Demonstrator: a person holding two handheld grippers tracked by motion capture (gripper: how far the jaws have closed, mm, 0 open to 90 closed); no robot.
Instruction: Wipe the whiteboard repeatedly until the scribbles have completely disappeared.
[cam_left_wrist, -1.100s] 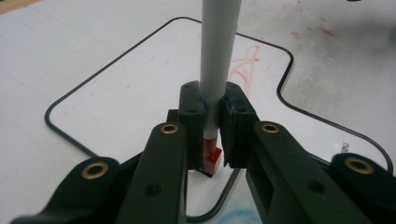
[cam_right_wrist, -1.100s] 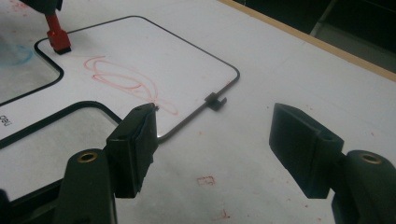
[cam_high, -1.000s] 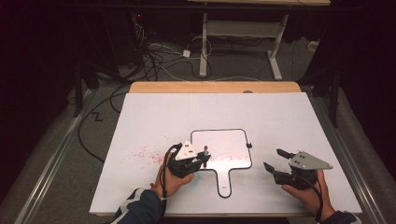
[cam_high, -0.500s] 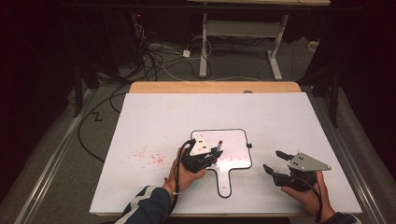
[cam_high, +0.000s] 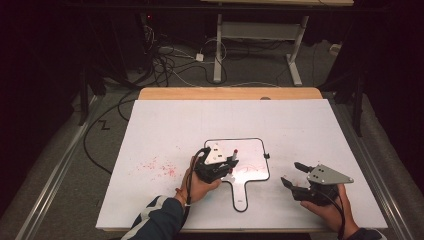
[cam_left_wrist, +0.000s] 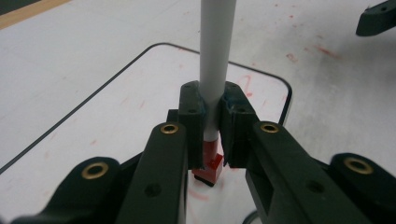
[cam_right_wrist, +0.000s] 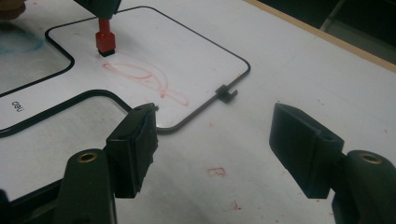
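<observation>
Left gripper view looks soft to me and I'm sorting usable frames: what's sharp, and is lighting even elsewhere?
Left gripper view: marker and near jaws blurred, board behind clearer. High view: table lit, surroundings dark. Right gripper view: red scribble sharp, jaws soft.

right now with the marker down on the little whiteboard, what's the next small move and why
Probably draw the marker a little further across the small whiteboard, keeping the tip down. The left gripper is clamped on the marker's barrel, its red end sits right by a red scribble that covers just part of the board, and the right gripper waits open beside the board, holding nothing.
</observation>
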